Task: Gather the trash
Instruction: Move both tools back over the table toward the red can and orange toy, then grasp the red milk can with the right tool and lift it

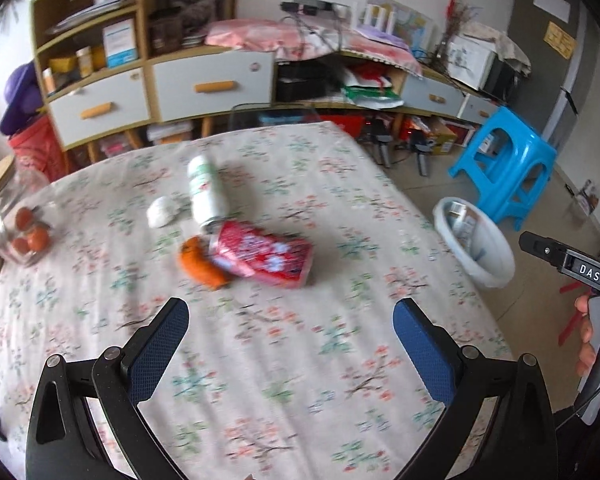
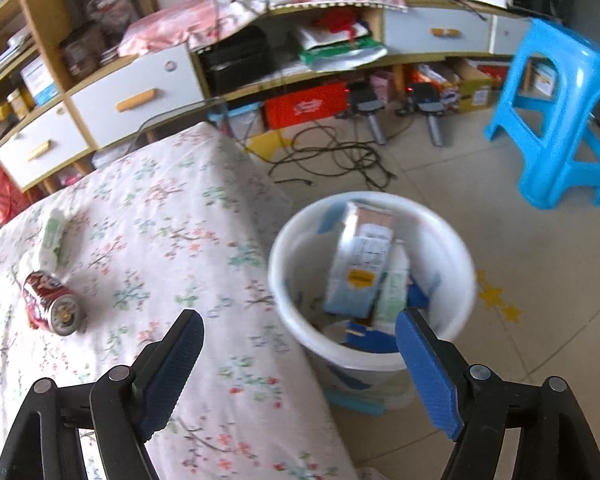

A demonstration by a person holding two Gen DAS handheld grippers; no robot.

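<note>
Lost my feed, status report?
Left gripper open, empty. Right gripper open over bin. Red can and bottle on table.

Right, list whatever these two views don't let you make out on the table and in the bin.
- Left wrist view: motion blur smears the print on the red can and white-green can.
- Left wrist view: the orange piece is partly behind the red can; what it is stays unclear.
- Right wrist view: the bin bottom is covered by a carton.
- Left wrist view: the jar is cut by the edge.
</note>
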